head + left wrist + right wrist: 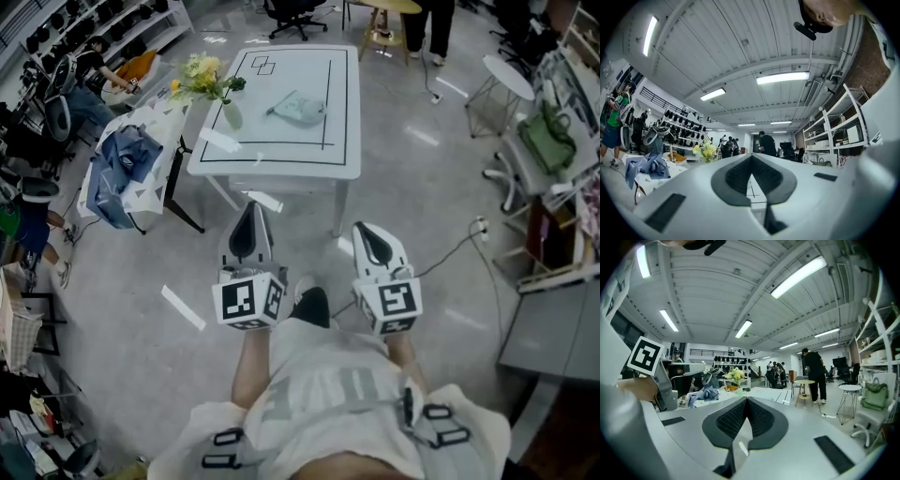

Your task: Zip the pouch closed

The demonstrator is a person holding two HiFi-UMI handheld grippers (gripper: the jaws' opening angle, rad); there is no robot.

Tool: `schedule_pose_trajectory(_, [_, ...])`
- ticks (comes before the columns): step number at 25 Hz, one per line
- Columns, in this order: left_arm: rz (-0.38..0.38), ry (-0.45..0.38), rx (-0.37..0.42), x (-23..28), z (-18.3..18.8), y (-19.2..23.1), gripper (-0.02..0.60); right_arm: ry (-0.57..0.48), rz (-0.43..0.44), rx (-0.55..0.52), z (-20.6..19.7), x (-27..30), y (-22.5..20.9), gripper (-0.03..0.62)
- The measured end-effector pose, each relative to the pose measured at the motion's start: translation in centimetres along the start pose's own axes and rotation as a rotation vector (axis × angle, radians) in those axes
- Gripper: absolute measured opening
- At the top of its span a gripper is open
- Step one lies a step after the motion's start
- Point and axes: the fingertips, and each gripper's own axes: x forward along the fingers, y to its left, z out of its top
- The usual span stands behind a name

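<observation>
Person is holding the white left gripper point(251, 211) and white right gripper point(364, 232) level, each with jaws pressed together on nothing, apparently because the pale grey-blue fabric pouch point(300, 110) is lying well apart on the white line-marked table point(272, 170), out of reach, so no gripping is yet needed.

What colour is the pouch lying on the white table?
The pouch is pale grey-blue; the head view shows it best.
</observation>
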Motion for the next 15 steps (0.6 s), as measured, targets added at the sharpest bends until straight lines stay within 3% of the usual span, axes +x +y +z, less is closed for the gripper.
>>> schedule_pose_trajectory(5, [0.015, -0.033, 0.004, 2.0, -0.3, 0.9, 0.006, -0.026, -0.027, -0.03, 0.1, 1.3, -2.1, 0.008])
schedule_pose_trajectory(11, [0.068, -0.056, -0.004, 6.3, -0.6, 4.7, 0.006, -0.095, -0.065, -0.108, 2.7, 3.7, -4.5, 0.008])
schedule_pose_trajectory(15, [0.046, -0.07, -0.002, 9.4, -0.6, 6.0, 0.007, -0.098, -0.093, -0.091, 3.1, 6.4, -6.2, 0.008])
